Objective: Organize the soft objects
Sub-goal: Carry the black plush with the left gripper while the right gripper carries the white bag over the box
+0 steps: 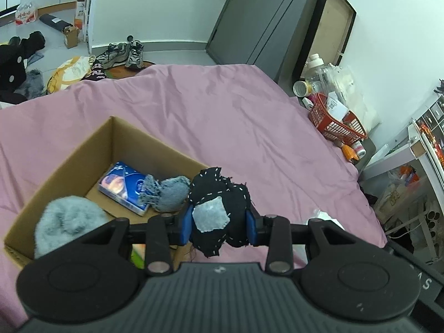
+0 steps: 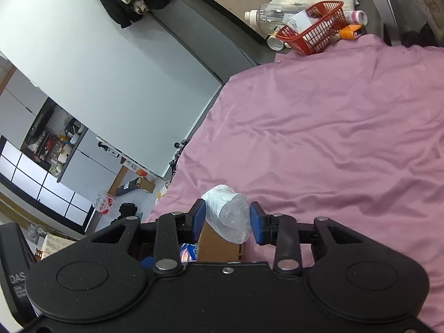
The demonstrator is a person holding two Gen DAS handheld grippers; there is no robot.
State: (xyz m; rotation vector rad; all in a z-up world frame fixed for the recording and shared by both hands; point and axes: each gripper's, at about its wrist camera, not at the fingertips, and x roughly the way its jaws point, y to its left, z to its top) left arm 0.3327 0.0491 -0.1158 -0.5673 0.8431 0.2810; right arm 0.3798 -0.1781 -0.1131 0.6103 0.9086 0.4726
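My left gripper (image 1: 219, 226) is shut on a black stitched cloth toy (image 1: 219, 202) with a grey patch, held above the right edge of an open cardboard box (image 1: 83, 149) on the pink bedsheet (image 1: 222, 116). Inside the box lie a fluffy grey hat (image 1: 69, 219), a blue packet (image 1: 125, 187) and a small grey-blue fabric toy (image 1: 169, 193). My right gripper (image 2: 228, 219) is shut on a clear crumpled plastic bag (image 2: 229, 213), held above the box corner (image 2: 219, 245).
A red basket (image 1: 335, 122) with bottles and packets stands at the bed's far right edge; it also shows in the right wrist view (image 2: 313, 29). Shoes (image 1: 122, 52) and clothes lie on the floor beyond the bed. A dark cabinet (image 1: 263, 19) stands behind.
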